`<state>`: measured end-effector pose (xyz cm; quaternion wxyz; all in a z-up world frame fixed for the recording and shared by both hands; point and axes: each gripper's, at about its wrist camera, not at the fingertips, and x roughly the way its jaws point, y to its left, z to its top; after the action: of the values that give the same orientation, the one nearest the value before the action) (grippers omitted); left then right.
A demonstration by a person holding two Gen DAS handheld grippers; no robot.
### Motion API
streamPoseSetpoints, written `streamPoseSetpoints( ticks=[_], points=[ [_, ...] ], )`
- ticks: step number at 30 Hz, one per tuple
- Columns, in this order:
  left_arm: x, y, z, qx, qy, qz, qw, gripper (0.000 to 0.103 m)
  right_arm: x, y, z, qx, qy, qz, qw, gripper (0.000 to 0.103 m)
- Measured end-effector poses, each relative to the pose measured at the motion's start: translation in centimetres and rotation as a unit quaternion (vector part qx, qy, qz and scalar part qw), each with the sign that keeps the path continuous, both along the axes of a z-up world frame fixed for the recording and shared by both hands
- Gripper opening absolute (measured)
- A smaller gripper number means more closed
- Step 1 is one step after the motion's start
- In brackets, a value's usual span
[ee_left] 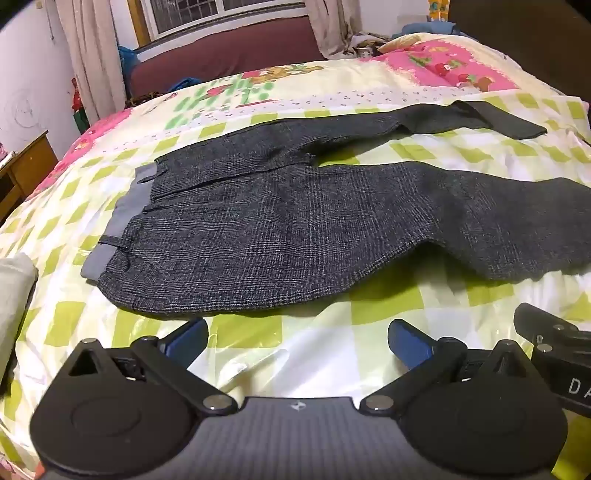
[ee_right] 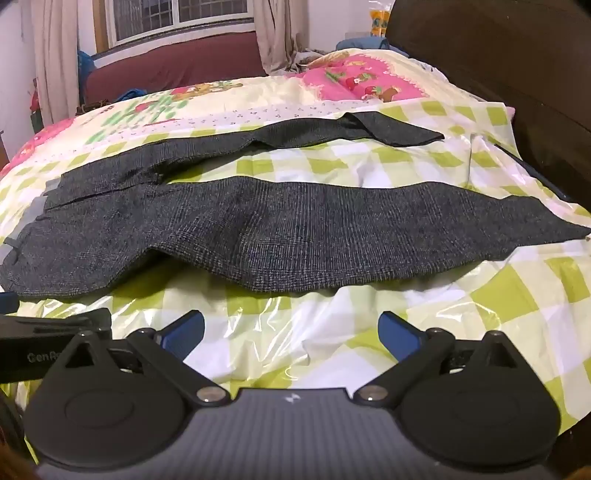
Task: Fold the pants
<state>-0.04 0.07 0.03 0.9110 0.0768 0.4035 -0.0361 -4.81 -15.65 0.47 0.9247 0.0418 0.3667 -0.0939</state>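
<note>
Pants (ee_left: 280,229): dark grey checked pair, spread flat and unfolded on the bed, just beyond both grippers. Nearest the cameras, left gripper (ee_left: 297,341) has its jaws spread as wide as they go, with nothing between the blue pads; only bedspread (ee_left: 295,362) shows in the gap. Right gripper (ee_right: 291,332) likewise gapes fully, empty, over the green-and-white checked cover. Both tilt downward toward the bed. The two grippers sit close side by side: the right one's black body shows at the right edge of the left wrist view. Neither touches the fabric. The near hem of the pants lies just ahead of the fingertips. Waistband (ee_left: 122,218), with lighter grey lining, lies to the left; the two legs run rightward, spread apart with cover showing between them. The near leg (ee_right: 332,236) is broad and slightly rumpled; the far leg (ee_right: 332,129) has its cuff end folded at an angle. Beyond: pink printed panel (ee_right: 362,83), dark headboard (ee_right: 498,55) on the right, curtained window (ee_left: 229,14) at the back.
</note>
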Motion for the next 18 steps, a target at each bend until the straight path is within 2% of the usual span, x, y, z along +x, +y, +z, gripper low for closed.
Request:
streamPoseSetpoints(
  ticks=[7,9,18],
  points=[
    [0.1,1.3,0.3,-0.002,-0.004,0.001,1.0,0.103,0.4,-0.2,-0.5,0.006,0.009,-0.001,1.0,0.099],
    [0.1,0.2,0.2,0.009,-0.003,-0.002,1.0,0.103,0.3,-0.1,-0.5,0.006,0.008,-0.001,1.0,0.099],
    [-0.1,-0.4,-0.2,0.014,-0.002,-0.003,0.9999,0.103,0.5,-0.2,-0.6,0.007,0.01,-0.001,1.0,0.099]
  ],
)
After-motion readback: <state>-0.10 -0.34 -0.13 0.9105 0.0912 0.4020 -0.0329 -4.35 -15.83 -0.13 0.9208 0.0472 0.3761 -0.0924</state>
